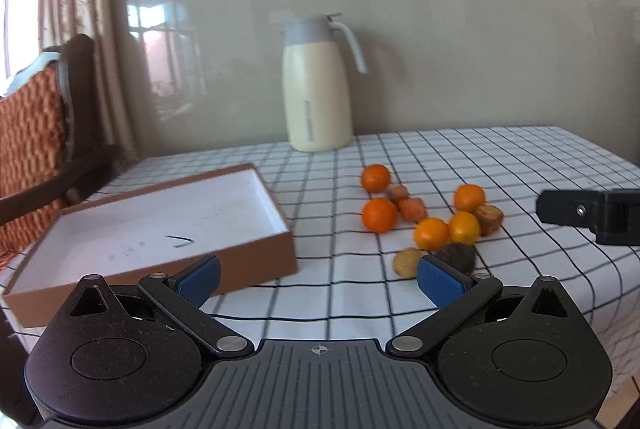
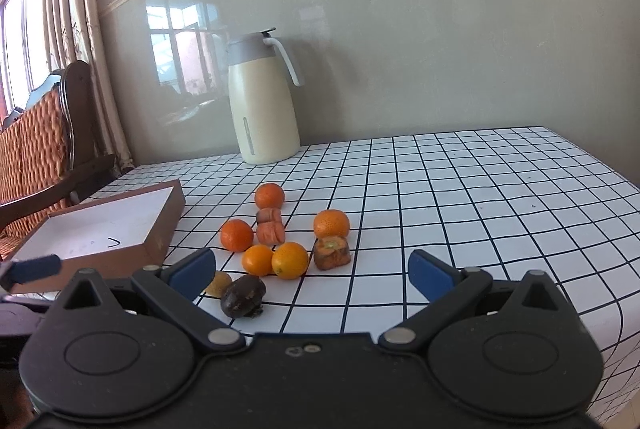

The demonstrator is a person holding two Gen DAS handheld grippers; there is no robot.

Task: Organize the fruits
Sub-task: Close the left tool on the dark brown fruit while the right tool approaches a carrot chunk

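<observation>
Nearest our right lens, the right gripper hangs with its blue pads spread wide and nothing between them, a dark fruit just beyond its left pad at eleven o'clock. Our left gripper is likewise spread and empty over the checked tablecloth. The oranges cluster at one o'clock from it (persimmons mixed among them), the shallow brown box sits at ten o'clock, and the cream jug stands at twelve against the wall.

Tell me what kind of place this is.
Probably a home dining room: a table with a checked tablecloth, a cream thermos jug against the wall, and a wooden chair with woven cushion beside curtains.
</observation>
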